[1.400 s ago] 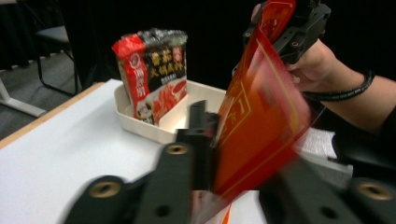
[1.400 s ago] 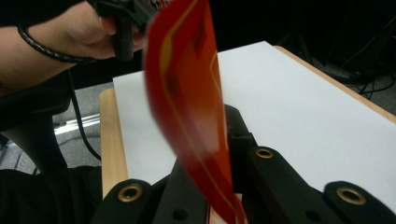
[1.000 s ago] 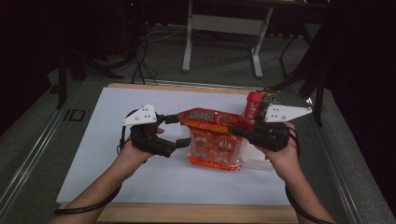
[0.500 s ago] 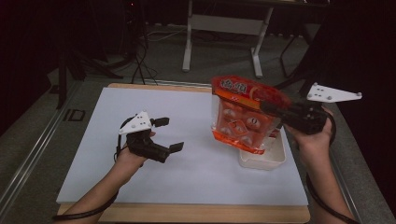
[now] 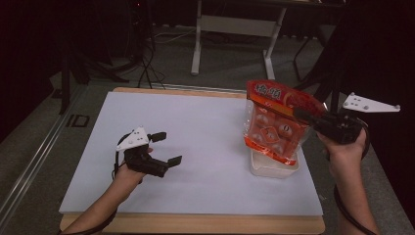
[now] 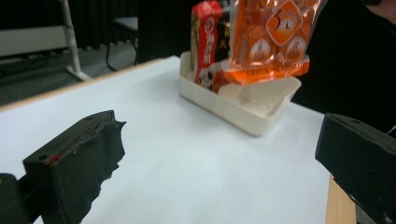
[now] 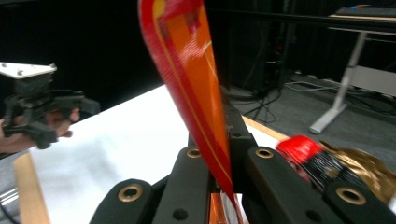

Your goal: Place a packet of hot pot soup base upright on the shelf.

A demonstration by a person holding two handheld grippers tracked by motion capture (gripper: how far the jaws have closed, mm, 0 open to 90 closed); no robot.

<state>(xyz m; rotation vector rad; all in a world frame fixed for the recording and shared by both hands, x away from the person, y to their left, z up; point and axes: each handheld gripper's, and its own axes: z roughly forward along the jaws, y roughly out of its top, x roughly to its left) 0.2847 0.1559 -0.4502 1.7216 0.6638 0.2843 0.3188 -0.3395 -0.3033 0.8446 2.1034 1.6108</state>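
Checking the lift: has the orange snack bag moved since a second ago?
Yes. The orange snack bag, pinched by the right gripper, rose from lying over the white tray and now hangs above it.

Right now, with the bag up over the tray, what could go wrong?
1. The right gripper pinches only the top edge of the bag, so it may slip or swing.
2. The red pack stands upright in the tray right beside the bag and could get knocked over.
3. The left gripper is open, away from the bag.

Left tongs (image 5: 164, 148) agape low, right tongs (image 5: 299, 114) clamped, raised.
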